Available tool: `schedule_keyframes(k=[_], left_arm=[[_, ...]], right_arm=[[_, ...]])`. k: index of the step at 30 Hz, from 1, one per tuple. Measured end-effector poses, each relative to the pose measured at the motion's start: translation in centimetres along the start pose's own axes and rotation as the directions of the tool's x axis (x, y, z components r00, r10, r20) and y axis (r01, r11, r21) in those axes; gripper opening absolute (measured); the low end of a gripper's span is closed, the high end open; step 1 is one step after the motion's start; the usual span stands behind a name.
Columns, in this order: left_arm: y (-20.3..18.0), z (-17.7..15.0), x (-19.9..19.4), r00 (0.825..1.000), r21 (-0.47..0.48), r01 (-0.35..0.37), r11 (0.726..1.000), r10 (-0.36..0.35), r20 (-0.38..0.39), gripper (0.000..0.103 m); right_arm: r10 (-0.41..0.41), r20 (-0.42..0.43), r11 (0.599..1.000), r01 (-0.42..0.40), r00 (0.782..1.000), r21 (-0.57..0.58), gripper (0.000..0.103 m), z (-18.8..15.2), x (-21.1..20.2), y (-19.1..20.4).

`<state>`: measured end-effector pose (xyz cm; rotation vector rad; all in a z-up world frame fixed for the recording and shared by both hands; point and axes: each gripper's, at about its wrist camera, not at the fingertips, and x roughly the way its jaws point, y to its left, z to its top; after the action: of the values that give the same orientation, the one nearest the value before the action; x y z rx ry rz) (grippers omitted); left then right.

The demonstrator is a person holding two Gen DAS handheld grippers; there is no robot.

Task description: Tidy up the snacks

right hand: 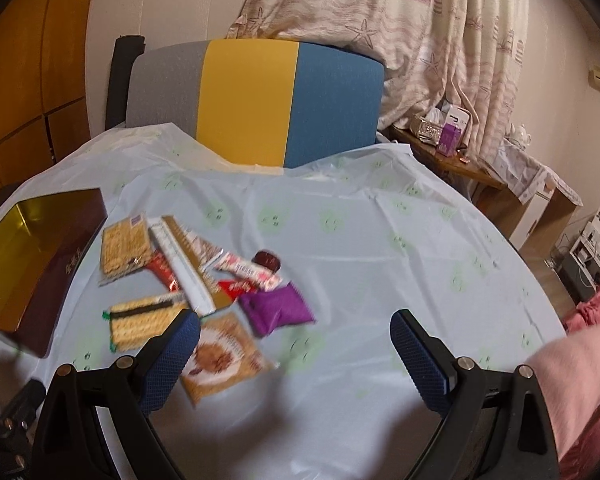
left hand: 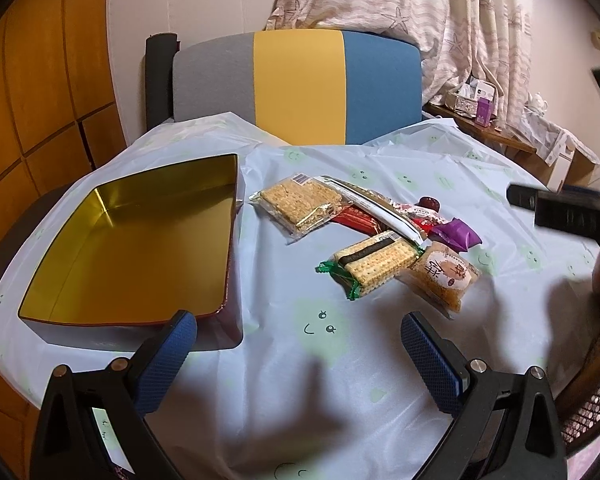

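Both hand-held grippers, the left (left hand: 298, 330) and the right (right hand: 296, 330), hover wide open above the counter (left hand: 380, 168), with the slightly blurry snacks (right hand: 204, 276) just ahead.

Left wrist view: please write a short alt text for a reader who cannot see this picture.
An open left gripper hovers over a table covered with a pale cloth, holding nothing. An empty gold-lined tin sits at left, with a loose pile of wrapped snacks to its right, including a cracker pack and a purple packet. A grey, yellow and blue chair back stands behind.
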<state>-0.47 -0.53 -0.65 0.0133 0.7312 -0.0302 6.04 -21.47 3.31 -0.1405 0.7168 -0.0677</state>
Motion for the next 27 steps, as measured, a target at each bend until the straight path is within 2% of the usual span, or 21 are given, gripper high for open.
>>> schedule_keyframes(k=[8, 13, 15, 16, 23, 24, 26, 27], left_arm=[[-0.4, 0.0, 0.4, 1.0, 0.014, 0.01, 1.0, -0.01, -0.015, 0.103], [-0.6, -0.1, 0.7, 0.998, 0.02, 0.053, 0.998, -0.053, -0.029, 0.103], [-0.5, 0.0, 1.0, 0.995, 0.007, 0.092, 0.996, -0.092, -0.048, 0.103], [-0.5, 0.1, 1.1, 0.992, 0.002, 0.111, 0.994, -0.11, -0.057, 0.103], [-1.0, 0.3, 2.5, 0.978, -0.002, 0.172, 0.985, -0.171, -0.122, 0.102], [-1.1, 0.3, 2.7, 0.975, -0.004, 0.182, 0.983, -0.181, -0.129, 0.101], [-1.3, 0.6, 3.1, 0.972, 0.007, 0.189, 0.982, -0.186, -0.145, 0.089], [-1.7, 0.8, 3.5, 0.968, 0.029, 0.198, 0.98, -0.191, -0.162, 0.08]], right_arm=[[0.074, -0.043, 0.997, -0.074, 0.996, -0.01, 0.098, 3.8, 2.5, -2.9], [0.116, -0.033, 0.993, -0.115, 0.993, 0.017, 0.097, 5.5, 5.2, -4.8], [0.138, -0.025, 0.99, -0.137, 0.99, 0.019, 0.091, 5.7, 6.4, -5.2], [0.155, -0.029, 0.988, -0.154, 0.988, 0.023, 0.084, 5.7, 7.0, -5.4], [0.195, -0.14, 0.979, -0.184, 0.971, 0.083, 0.063, 5.1, 9.9, -5.6], [0.194, -0.149, 0.979, -0.183, 0.969, 0.086, 0.06, 5.0, 10.0, -5.6], [0.189, -0.161, 0.979, -0.174, 0.969, 0.103, 0.058, 4.8, 10.2, -6.1], [0.189, -0.165, 0.978, -0.171, 0.968, 0.116, 0.058, 4.8, 10.3, -6.4]])
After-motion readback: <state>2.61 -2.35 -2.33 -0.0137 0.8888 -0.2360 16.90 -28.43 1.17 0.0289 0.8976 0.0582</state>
